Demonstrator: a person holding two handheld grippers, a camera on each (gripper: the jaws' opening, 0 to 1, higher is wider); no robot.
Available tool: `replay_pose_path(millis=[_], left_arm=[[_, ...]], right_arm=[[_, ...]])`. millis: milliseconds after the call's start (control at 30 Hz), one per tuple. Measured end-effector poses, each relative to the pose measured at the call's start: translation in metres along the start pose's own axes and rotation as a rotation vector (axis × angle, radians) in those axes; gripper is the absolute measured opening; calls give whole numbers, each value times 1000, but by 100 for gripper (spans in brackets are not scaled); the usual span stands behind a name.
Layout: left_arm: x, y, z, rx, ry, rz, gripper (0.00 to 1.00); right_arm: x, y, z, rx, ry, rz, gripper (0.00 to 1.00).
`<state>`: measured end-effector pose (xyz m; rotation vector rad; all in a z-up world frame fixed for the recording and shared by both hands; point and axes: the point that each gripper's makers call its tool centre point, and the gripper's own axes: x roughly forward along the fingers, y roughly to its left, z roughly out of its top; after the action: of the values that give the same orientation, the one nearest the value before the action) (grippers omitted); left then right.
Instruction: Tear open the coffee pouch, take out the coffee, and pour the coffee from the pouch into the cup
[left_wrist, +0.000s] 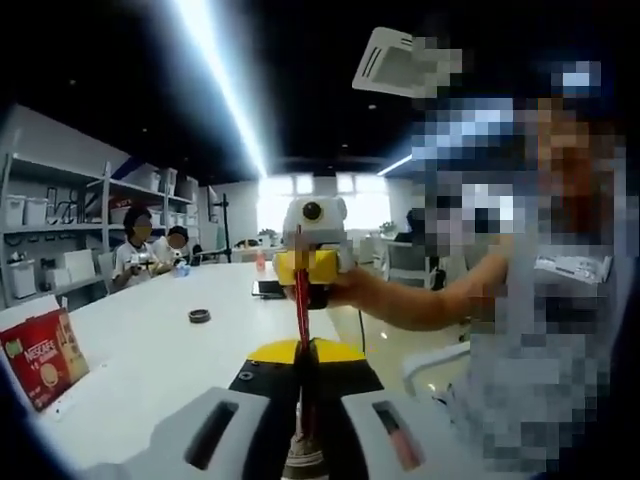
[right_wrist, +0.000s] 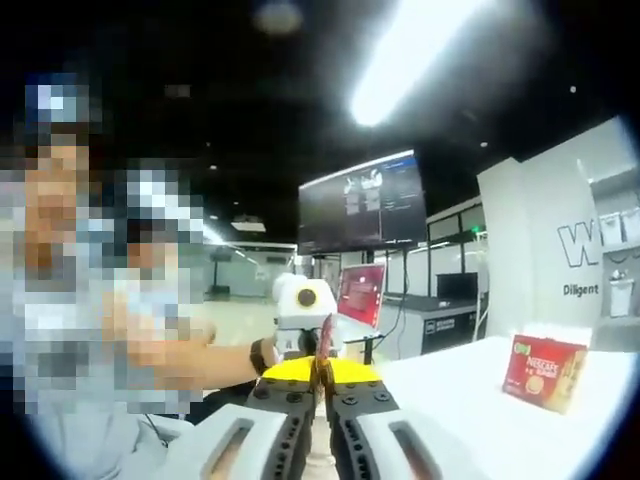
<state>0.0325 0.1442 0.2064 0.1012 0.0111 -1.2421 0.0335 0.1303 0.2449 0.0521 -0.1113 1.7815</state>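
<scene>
White table (left_wrist: 150, 350) | coffee pouch (left_wrist: 301, 300) stretched between grippers | left gripper (left_wrist: 303, 420) and right gripper (right_wrist: 322, 400) both clenched on it

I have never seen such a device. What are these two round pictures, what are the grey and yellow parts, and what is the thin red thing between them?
A person holds a hand tool with tongs in each hand, and each tool carries a camera. The left gripper view looks along the left tongs; the right gripper view looks along the right tongs. Each view also shows the other tool facing it. The thin red thing is a coffee pouch, a narrow stick stretched between both tongs, which are shut on its ends. On the white table stand a red coffee box and a small dark ring. Two other people sit at the far end.
</scene>
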Motion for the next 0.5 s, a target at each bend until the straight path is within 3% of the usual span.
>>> replay_pose_path(millis=[100,200,267,333,500], left_arm=[[-2,1,-3,3,19,6,5],[-4,1,1,-7,-3,6,6],[-2,1,2,-12,3,9,13],[0,0,9,-33,-17,0,12],[14,0,26,9,-20,-1,10]], right_arm=[[-6,-2,5,-8,-7,-4,6],[-8,-2,9,4,-25,-3,3],[-7,-3,9,9,-23,-4,3],[-3,-2,7,8,-11,-1,3],[5,1,0,8,33,2,3]])
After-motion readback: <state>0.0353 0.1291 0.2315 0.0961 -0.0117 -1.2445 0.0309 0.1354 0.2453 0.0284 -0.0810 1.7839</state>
